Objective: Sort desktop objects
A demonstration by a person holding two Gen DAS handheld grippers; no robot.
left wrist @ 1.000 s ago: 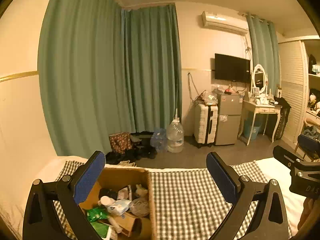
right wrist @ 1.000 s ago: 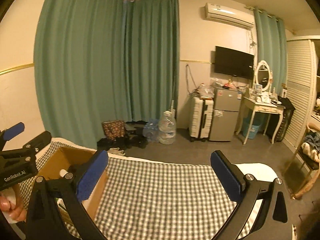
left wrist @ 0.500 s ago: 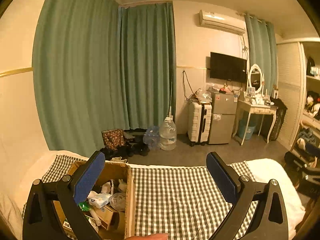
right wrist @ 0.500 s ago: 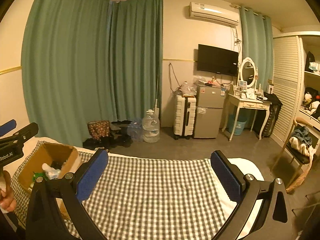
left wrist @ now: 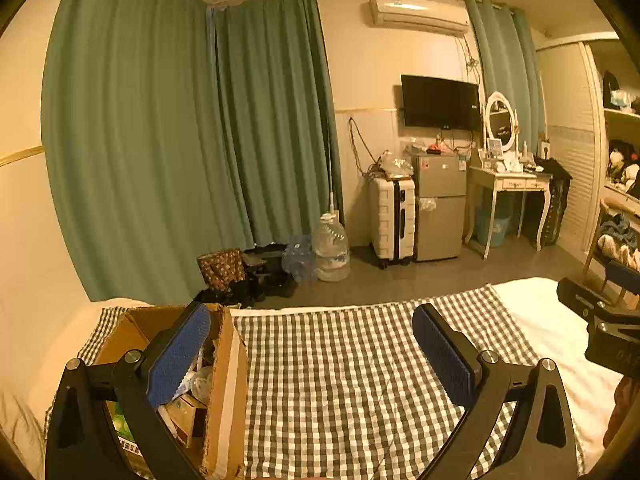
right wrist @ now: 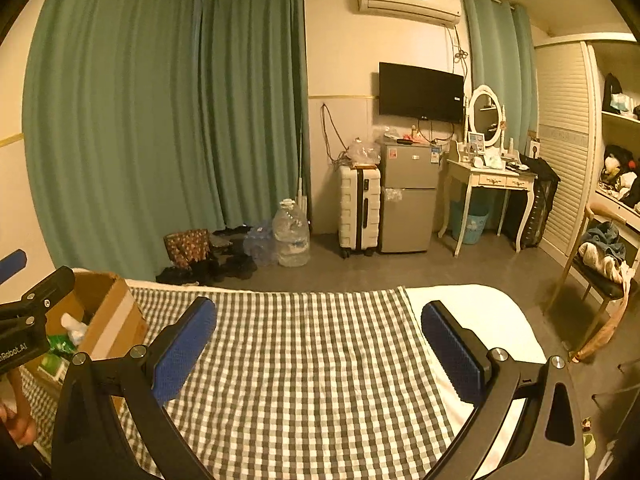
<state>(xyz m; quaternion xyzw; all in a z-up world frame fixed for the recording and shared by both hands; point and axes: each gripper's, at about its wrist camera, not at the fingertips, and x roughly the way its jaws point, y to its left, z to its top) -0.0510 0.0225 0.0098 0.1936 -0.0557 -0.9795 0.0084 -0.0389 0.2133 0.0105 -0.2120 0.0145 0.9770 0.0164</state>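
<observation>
An open cardboard box [left wrist: 224, 364] stands at the left end of a checked cloth [left wrist: 340, 380]; it holds several small packets and bottles, partly hidden by my left finger. My left gripper [left wrist: 312, 344] is open and empty above the cloth, its left pad in front of the box. My right gripper [right wrist: 320, 340] is also open and empty, over the bare middle of the checked cloth [right wrist: 300, 360]. In the right wrist view the box [right wrist: 104, 320] sits at the far left, behind the left gripper's body. The right gripper's body shows at the left wrist view's right edge.
The cloth covers a white bed [right wrist: 480, 320]. Beyond its far edge lie floor, green curtains [left wrist: 180, 140], water jugs [left wrist: 330, 246], a white suitcase [left wrist: 392, 220], a small fridge [left wrist: 440, 204] and a dressing table [left wrist: 508, 184]. A chair with clothes [right wrist: 604, 256] stands at the right.
Both views have swung about over the last second. The box now sits nearer my left finger than half a second ago, and nearer in the right view. Both grippers stayed open and empty.
</observation>
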